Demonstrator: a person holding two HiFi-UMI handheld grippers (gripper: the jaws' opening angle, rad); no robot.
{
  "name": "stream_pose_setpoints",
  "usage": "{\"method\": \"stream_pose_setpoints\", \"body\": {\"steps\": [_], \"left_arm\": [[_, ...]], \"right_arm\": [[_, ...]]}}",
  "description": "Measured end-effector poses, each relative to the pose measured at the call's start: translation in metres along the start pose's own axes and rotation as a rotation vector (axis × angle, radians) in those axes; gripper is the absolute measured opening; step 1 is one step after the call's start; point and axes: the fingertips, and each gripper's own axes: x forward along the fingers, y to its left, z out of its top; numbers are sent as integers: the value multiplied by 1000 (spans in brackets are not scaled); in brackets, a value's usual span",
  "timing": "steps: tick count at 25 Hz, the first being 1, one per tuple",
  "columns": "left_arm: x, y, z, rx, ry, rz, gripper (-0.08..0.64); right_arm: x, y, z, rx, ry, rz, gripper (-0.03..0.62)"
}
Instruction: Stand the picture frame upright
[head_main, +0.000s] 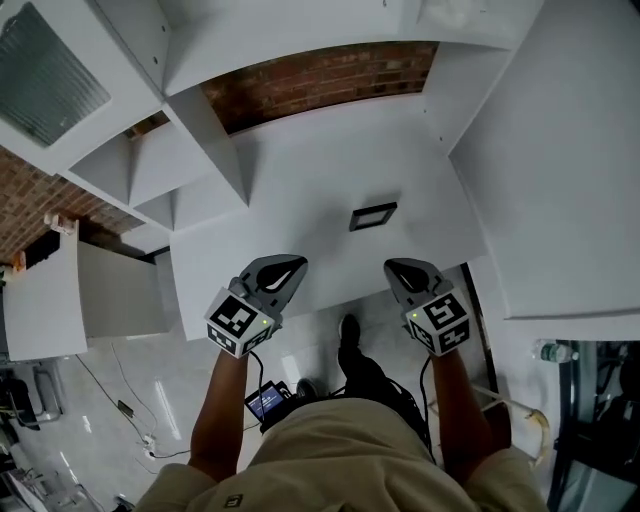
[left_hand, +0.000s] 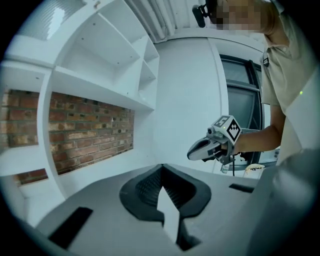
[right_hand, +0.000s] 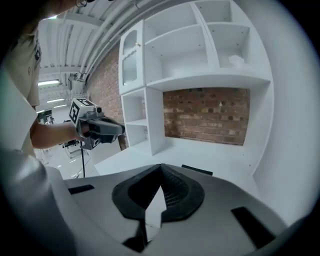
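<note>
A small dark picture frame lies flat on the white desk top, a little right of its middle. In the right gripper view the picture frame shows as a thin dark strip just beyond the jaws. My left gripper hovers at the desk's front edge, left of and nearer than the frame, its jaws together and empty. My right gripper hangs at the same edge, just in front of the frame, with its jaws closed tip to tip on nothing. Each gripper appears in the other's view: the left gripper and the right gripper.
White shelf compartments rise at the desk's left, and a brick wall backs it. A tall white panel bounds the right side. On the floor below lie cables, a small screen device and a bottle.
</note>
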Motion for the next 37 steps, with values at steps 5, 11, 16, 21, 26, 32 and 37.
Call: {"method": "stream_pose_setpoints", "body": {"steps": [5,11,16,21,26,32,37], "left_arm": [[-81,-39,12,74,-14,28,6],[-175,-93,20,142,-40,52,6],[-232,-133,29,164,-91,47,6],[-270,-171,30,183,-117,32,6],[-288,-193,26,182,-140,5,6],[-298,-205,25,175,-163,-7,6],[-303,-215,19,178,-156,-17,6]], "right_arm": [[-64,69,34,-62,-88,-60,3],[-146,156,64,-150,-169,-111,3],[-200,214,73,-190,-196,-143,3],[-241,258,75,-223,-212,-172,3],[-263,283,74,-233,-202,-197,3],[-275,298,69,-240,-192,-216,3],[-279,307,63,-240,-174,-217,3]]}}
